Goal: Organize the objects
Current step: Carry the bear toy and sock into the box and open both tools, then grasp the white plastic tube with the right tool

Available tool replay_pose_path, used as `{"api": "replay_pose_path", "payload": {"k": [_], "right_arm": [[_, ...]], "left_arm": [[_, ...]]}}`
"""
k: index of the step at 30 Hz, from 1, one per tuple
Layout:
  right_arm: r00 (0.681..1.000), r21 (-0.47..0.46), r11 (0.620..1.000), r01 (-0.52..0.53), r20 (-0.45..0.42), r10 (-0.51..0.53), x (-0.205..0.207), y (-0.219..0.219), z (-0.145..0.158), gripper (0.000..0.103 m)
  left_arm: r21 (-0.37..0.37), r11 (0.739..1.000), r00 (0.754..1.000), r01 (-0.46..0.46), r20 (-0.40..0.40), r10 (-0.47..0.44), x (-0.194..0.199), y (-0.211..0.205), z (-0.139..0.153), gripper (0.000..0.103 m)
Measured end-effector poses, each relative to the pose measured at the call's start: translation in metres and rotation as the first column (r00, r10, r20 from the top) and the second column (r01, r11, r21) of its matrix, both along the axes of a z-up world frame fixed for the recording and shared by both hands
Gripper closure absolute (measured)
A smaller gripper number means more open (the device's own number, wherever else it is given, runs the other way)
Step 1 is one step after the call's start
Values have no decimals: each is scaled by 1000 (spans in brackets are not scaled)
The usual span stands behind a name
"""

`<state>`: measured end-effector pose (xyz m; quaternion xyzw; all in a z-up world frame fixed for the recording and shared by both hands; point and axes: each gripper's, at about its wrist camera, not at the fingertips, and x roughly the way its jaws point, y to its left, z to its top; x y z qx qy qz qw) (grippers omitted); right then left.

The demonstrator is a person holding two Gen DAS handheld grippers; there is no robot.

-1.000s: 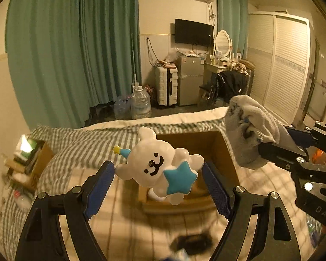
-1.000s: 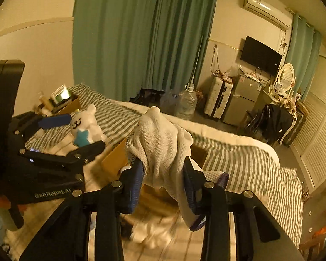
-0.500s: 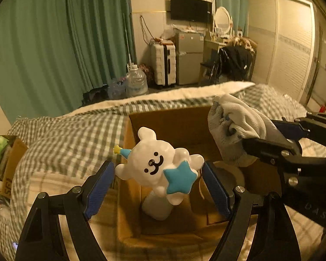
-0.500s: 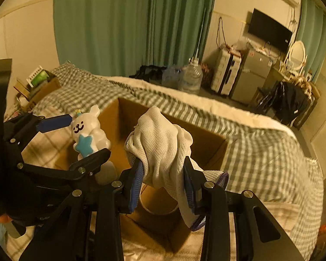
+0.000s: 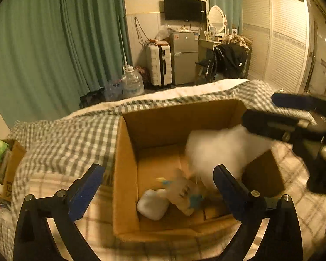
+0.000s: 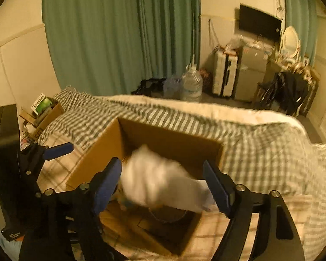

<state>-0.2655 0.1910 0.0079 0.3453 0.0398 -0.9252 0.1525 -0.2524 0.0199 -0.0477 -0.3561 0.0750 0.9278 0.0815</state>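
An open cardboard box sits on the bed. My left gripper is open above it. The white bear toy with a blue star is blurred, inside the box next to a white object. My right gripper is open over the box. The white cloth glove is blurred between its fingers, free of the pads, above the box interior. The right gripper also shows in the left wrist view at the right.
The bed has a green checked blanket. A small box with books stands at the left bedside. Beyond the bed are a water jug, a suitcase, a fridge, green curtains and a wardrobe.
Both grippers opened. The bear toy dropped from the left gripper into the box. The glove left the right gripper's pads and is falling toward the box.
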Motion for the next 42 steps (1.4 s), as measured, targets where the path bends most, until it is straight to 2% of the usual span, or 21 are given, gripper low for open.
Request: {"api": "replay_pose_path", "payload": {"k": [4,7,12,18,21,25,29,33,39,42], "right_arm": [[999,16,999,29,-43,-28,28,6,38,15],[995,21,999,44,-90,-42,60,13,74,11],[985,60,996,65,-161,-55,113,20,115,0],[978,84,995,55,-206,-37,179,24,146,0],[975,86,994,62,-216,-43,207,26,147,0],[976,96,994,60,-213,-38,238,24,123,0],[986,81,994,75,-154,-62,254,22,77,0],[992,61,994,92,-86,-87,248,17,34,0],[998,58,996,68,-4,-68,233,2,-23,0],[996,49,998,27,89,-32,227,-5,-55,0]], "left_arm": [[21,1000,1000,-9,-25,10,28,-8,32,0],[45,999,999,-21,-44,23,55,-17,63,0],[55,998,997,-24,-78,29,96,-29,103,0],[94,995,996,-37,-83,45,152,-40,130,0],[109,992,993,-55,-95,66,175,-43,130,0],[127,988,988,-90,-113,104,197,-46,115,0],[145,981,987,-130,-70,141,208,-49,78,0],[139,974,984,-177,-9,180,212,-53,36,0],[55,972,973,-227,49,225,222,-65,-7,0],[-25,974,973,-224,53,225,232,-68,-24,0]]}}
